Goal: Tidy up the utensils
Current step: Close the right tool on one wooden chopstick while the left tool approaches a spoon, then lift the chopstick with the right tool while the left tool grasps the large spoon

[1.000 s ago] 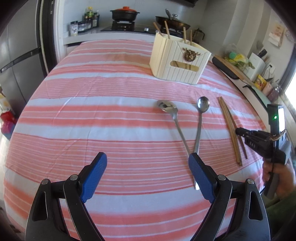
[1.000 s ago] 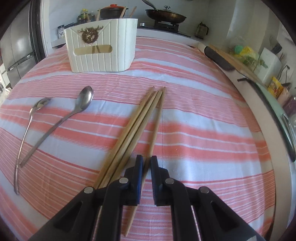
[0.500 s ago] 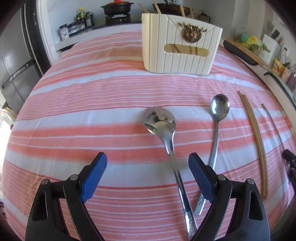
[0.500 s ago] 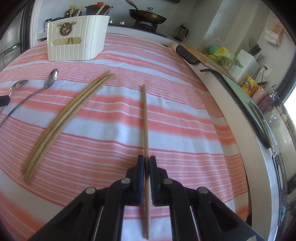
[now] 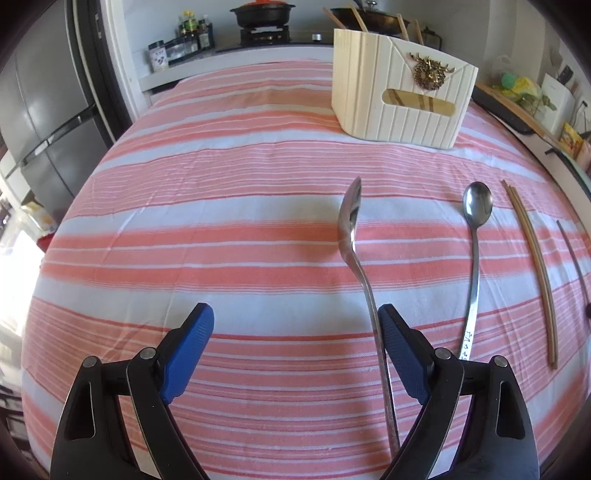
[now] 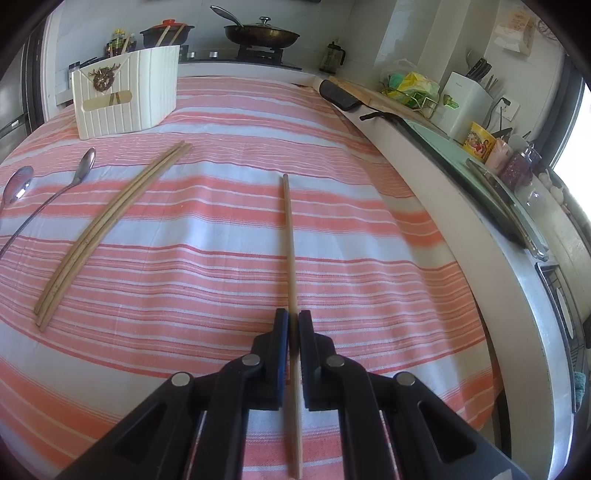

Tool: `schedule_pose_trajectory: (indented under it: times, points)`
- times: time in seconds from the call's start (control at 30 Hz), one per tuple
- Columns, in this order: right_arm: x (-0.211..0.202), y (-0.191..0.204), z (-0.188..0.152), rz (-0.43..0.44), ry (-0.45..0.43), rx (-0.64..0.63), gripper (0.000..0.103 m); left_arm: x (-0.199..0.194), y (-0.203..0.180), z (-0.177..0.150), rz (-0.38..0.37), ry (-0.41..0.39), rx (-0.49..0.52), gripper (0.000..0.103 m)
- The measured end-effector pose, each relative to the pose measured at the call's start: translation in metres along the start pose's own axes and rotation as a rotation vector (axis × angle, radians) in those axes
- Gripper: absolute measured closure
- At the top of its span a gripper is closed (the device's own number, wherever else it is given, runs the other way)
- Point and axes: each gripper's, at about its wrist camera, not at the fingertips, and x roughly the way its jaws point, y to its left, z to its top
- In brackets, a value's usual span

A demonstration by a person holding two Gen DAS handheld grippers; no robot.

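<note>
single light wooden chopstick (image 6: 290, 254) sits clamped between the closed blue-padded fingers of the right gripper (image 6: 293, 325), running fwd from the pads w/ its tip out over the red-and-white striped tablecloth (image 6: 369, 221); its back end sticks out behind the pads toward the camera. in the left wrist view the same stick shows as a thin dark line at the far right edge (image 5: 572, 254).

two more wooden chopsticks (image 6: 110, 225) lie side by side, touching, flat on the cloth to the left of the held one, well apart from it. left of those, a long-handled steel spoon (image 5: 474, 258) lies flat, bowl pointing toward the holder. next over, a second steel spoon w/ a wider bowl (image 5: 352, 236) is tipped on edge, bowl seen side-on; its handle runs back right along the inner face of the left gripper's right-hand pad. can't tell if it's touching the pad or just beside it.

left gripper (image 5: 295, 347) is wide open, blue pads far apart, nothing held between them, low over the cloth.

cream ribbed utensil holder w/ a brass ornament on the front (image 5: 399, 99) stands upright at the far side of the table, a slot window in its face, several chopsticks already poking out the top.

beyond the table: stove w/ a black pot w/ red lid (image 5: 262, 13) and a lidded frying pan (image 6: 262, 33); grey fridge (image 5: 40, 103) at left.
</note>
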Motion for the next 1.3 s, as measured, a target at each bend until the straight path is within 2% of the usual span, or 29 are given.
schedule_pose_trajectory:
  times: [0.17, 0.3, 0.43, 0.7, 0.73, 0.77, 0.8, 0.87, 0.97, 1.03, 1.3]
  points:
    - [-0.001, -0.003, -0.002, 0.023, 0.003, 0.015, 0.097, 0.005, 0.009, -0.004, -0.007, 0.019, -0.023, 0.012]
    - [0.000, -0.009, 0.000, 0.058, 0.016, 0.034, 0.097, 0.002, 0.006, -0.010, -0.009, 0.011, -0.004, 0.012]
    - [0.002, -0.019, 0.003, 0.114, 0.048, 0.057, 0.097, -0.003, 0.009, -0.016, -0.005, -0.001, 0.015, 0.012]
    - [0.004, -0.033, 0.006, 0.149, 0.123, 0.051, 0.096, -0.009, 0.033, -0.021, 0.021, 0.025, 0.019, 0.010]
    - [0.004, -0.033, 0.007, 0.157, 0.134, 0.038, 0.095, -0.009, 0.036, -0.021, 0.014, 0.033, 0.020, 0.010]
    - [0.004, -0.034, 0.009, 0.171, 0.146, 0.028, 0.086, -0.009, 0.039, -0.020, 0.000, 0.041, 0.024, 0.010]
    - [0.005, -0.035, 0.011, 0.194, 0.162, 0.019, 0.073, -0.009, 0.041, -0.019, -0.020, 0.047, 0.029, 0.010]
    - [0.007, -0.036, 0.014, 0.239, 0.191, 0.003, 0.065, -0.012, 0.045, -0.016, -0.078, 0.045, 0.031, 0.010]
    - [0.011, -0.035, 0.020, 0.267, 0.231, -0.036, 0.065, -0.015, 0.048, -0.009, -0.161, 0.040, 0.023, 0.010]
    - [0.015, -0.033, 0.024, 0.272, 0.247, -0.068, 0.065, -0.014, 0.045, -0.003, -0.182, 0.033, 0.038, 0.010]
    - [0.034, -0.031, 0.048, 0.299, 0.288, -0.105, 0.066, 0.008, 0.018, 0.018, -0.133, 0.050, 0.122, 0.010]
